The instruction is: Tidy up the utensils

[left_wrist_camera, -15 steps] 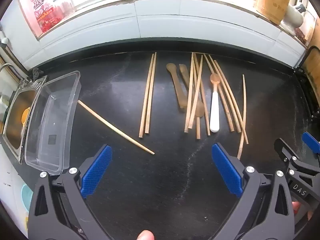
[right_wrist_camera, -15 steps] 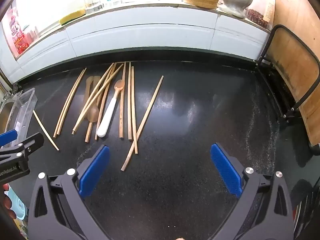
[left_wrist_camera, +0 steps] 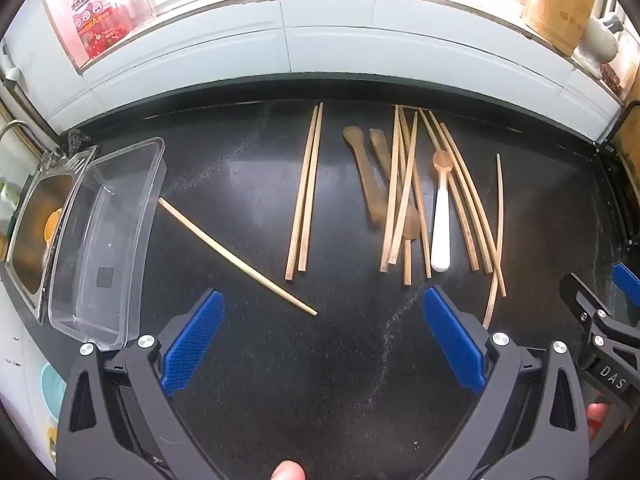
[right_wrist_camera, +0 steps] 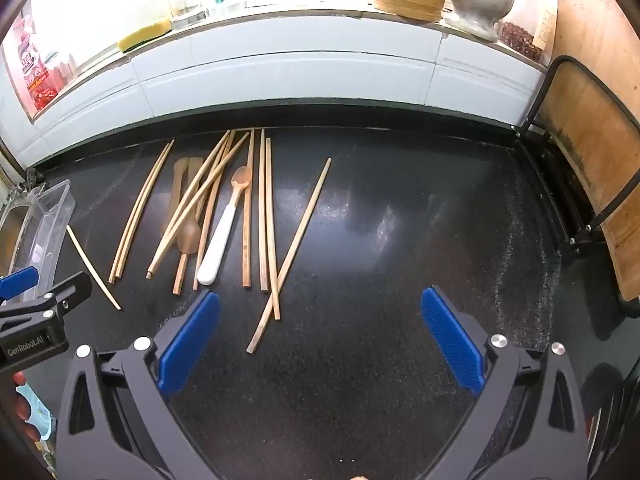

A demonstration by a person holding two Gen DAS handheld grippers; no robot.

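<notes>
The left tool (left_wrist_camera: 322, 344) stands wide with nothing between its blue pads (left_wrist_camera: 192, 344), hanging over bare black tabletop (left_wrist_camera: 320, 400); the right tool (right_wrist_camera: 320, 340) is likewise spread wide and empty, above open tabletop to the right of the utensils. Each tool's body is cut off by the lower frame edge, and only fingertips of the person's hand (left_wrist_camera: 286, 472) show. Just beyond the left tool lies a single chopstick (left_wrist_camera: 236, 256) on a diagonal, its far end close to a clear plastic container (left_wrist_camera: 108, 240) that sits at the tabletop's left edge beside a sink (left_wrist_camera: 36, 232), which is partly out of frame. Farther off, a pair of chopsticks (left_wrist_camera: 306, 192) lies side by side, apart from the main heap of chopsticks (left_wrist_camera: 404, 196); their overlap makes an exact count uncertain, about ten. In the heap two brown wooden spoons (left_wrist_camera: 366, 176) are partly covered, and one white-handled spoon (left_wrist_camera: 440, 220) lies uncovered. One stray chopstick (right_wrist_camera: 292, 256) angles out at the heap's right. The right half of the tabletop is free up to a black metal rack (right_wrist_camera: 576, 184). The far edge meets a white tiled wall (left_wrist_camera: 320, 48).
</notes>
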